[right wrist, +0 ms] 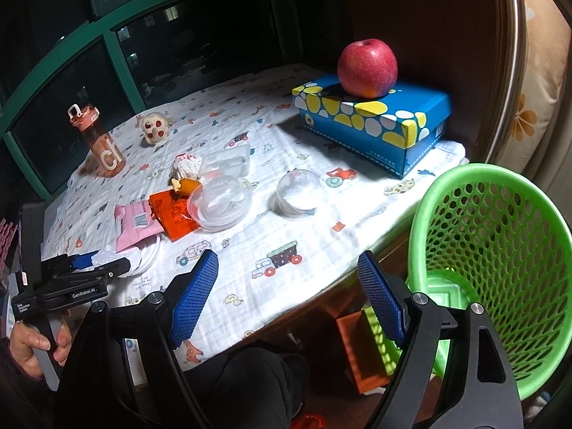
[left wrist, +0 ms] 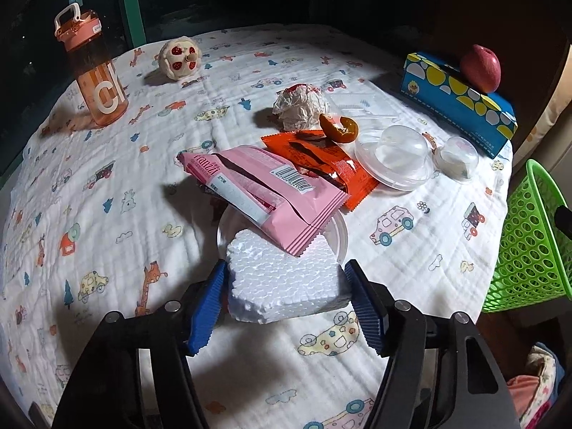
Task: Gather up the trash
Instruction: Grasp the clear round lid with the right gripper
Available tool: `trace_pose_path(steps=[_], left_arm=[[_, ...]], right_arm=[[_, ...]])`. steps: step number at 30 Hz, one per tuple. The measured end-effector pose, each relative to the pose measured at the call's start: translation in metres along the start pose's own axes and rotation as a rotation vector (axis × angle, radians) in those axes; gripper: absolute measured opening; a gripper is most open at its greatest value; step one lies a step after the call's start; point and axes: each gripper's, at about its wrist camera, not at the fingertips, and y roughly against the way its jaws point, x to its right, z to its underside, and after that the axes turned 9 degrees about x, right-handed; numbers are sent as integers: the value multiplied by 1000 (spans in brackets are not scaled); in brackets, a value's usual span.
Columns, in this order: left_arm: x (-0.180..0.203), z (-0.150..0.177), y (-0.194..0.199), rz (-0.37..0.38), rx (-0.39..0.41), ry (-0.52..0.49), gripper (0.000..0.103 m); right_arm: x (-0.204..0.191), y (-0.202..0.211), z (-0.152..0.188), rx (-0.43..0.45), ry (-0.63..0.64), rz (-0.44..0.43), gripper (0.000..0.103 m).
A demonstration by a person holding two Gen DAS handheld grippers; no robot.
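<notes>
A white foam block (left wrist: pixel 282 286) lies on a white round lid (left wrist: pixel 339 236) at the near side of the table, and a pink wrapper (left wrist: pixel 264 193) overlaps its far edge. My left gripper (left wrist: pixel 286 266) straddles the block, with its blue pads (left wrist: pixel 209 307) against the block's left and right sides. In the right wrist view the left gripper (right wrist: pixel 100 264) is at the far left, held by a hand (right wrist: pixel 32 343). My right gripper (right wrist: pixel 286 255) hangs open and empty over the table's near edge, just left of the green basket (right wrist: pixel 500 250).
Behind the pink wrapper lie an orange wrapper (left wrist: pixel 321 164), orange peel (left wrist: pixel 339 127), crumpled paper (left wrist: pixel 300 103), a clear domed lid (left wrist: pixel 393 157) and a small clear cup (left wrist: pixel 455 157). A pink bottle (left wrist: pixel 96 82), a plush toy (left wrist: pixel 178 57) and a blue box (left wrist: pixel 457 103) bearing an apple (left wrist: pixel 481 68) stand further back.
</notes>
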Motion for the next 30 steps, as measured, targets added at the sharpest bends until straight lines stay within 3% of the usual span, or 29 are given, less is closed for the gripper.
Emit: trace_pose_path(steps=[10, 19, 30], left_arm=[[-14, -4, 39, 43, 25, 19, 64], [-25, -9, 67, 63, 67, 32, 64], [-30, -17, 69, 74, 78, 59, 64]], right_arm=[[7, -33, -15, -25, -23, -28, 80], [12, -90, -30, -63, -8, -5, 78], [13, -147, -36, -138, 21, 30, 72]])
